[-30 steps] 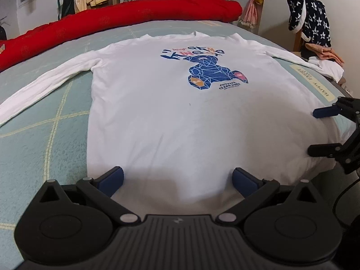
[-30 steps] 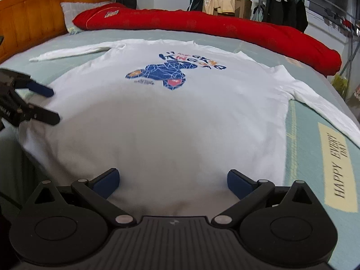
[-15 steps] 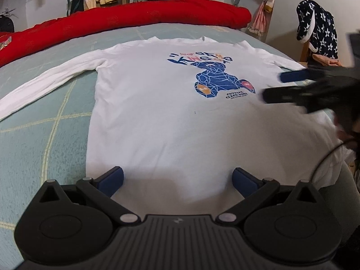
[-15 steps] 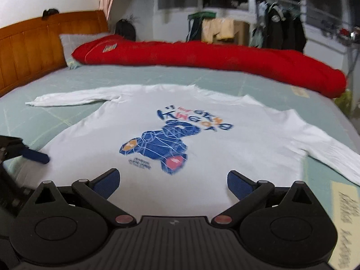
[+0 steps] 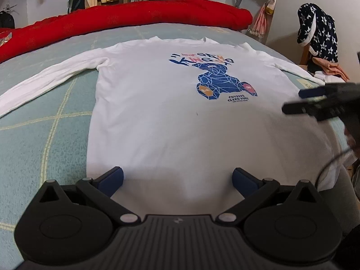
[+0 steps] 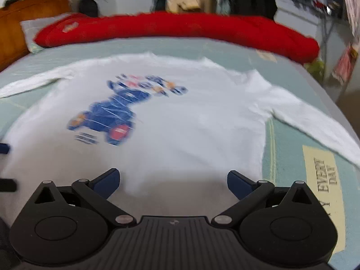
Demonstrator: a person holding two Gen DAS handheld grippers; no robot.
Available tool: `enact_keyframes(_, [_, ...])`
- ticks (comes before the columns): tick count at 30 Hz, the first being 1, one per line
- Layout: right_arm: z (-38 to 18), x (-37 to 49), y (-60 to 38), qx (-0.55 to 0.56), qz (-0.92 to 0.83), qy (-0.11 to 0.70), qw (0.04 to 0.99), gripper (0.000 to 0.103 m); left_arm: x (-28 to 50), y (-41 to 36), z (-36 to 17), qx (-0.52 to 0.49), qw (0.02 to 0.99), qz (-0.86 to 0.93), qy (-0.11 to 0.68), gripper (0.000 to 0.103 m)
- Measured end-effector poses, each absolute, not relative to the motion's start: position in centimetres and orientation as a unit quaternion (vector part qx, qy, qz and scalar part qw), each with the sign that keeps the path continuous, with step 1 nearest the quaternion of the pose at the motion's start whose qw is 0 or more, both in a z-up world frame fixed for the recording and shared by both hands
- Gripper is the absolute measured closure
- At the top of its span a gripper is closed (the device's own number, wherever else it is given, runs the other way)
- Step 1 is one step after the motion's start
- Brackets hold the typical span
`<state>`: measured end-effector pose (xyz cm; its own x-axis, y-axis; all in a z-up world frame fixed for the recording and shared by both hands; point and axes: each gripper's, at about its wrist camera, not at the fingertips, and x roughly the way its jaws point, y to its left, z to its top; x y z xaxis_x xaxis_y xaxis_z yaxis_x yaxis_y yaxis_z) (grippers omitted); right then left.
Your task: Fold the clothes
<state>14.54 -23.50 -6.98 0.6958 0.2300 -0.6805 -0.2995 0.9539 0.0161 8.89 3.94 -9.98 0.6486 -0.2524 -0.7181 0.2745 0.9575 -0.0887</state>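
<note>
We held both tongs wide open over the near hem of the white long-sleeved shirt (image 5: 157,117), which lay spread flat, print side up, on the pale green bed (image 5: 45,139). Our left tongs (image 5: 177,176) had their blue-tipped fingers (image 5: 112,177) well apart, gripping nothing; the tips sat just above the bottom edge of the shirt, and we could not tell whether they touched the cloth. Our right tongs (image 6: 172,181) were equally spread and empty, with their fingers (image 6: 238,182) over the hem on the shirt's other side, near the side seam and the yellow label printed on the sheet (image 6: 324,180). That view was blurred.

In the left wrist view, our right tongs also showed at the right edge, blurred, raised over the shirt's side, their two fingers parted. The shirt's blue bear print (image 5: 218,81) lay in the middle of the chest. One sleeve (image 5: 45,78) stretched out across the bed, and the other ran toward the far bed edge. A red quilt (image 5: 135,15) lay rolled along the far side of the bed, beyond the collar.
</note>
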Motion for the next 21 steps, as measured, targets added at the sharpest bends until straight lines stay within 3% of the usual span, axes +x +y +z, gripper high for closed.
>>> enact_keyframes(9, [-9.3, 13.4, -21.2, -0.081, 0.169, 0.370, 0.910, 0.000, 12.7, 4.1, -7.0, 0.013, 0.924, -0.159, 0.349, 0.001])
enact_keyframes(15, [-9.0, 12.8, -21.4, -0.079, 0.169, 0.369, 0.911, 0.000, 18.2, 6.1, -10.1, -0.041, 0.916, -0.107, 0.385, 0.001])
enact_keyframes(21, [-9.3, 13.1, -21.6, -0.075, 0.177, 0.367, 0.910, 0.000, 17.6, 7.1, -7.6, -0.053, 0.921, -0.121, 0.366, 0.001])
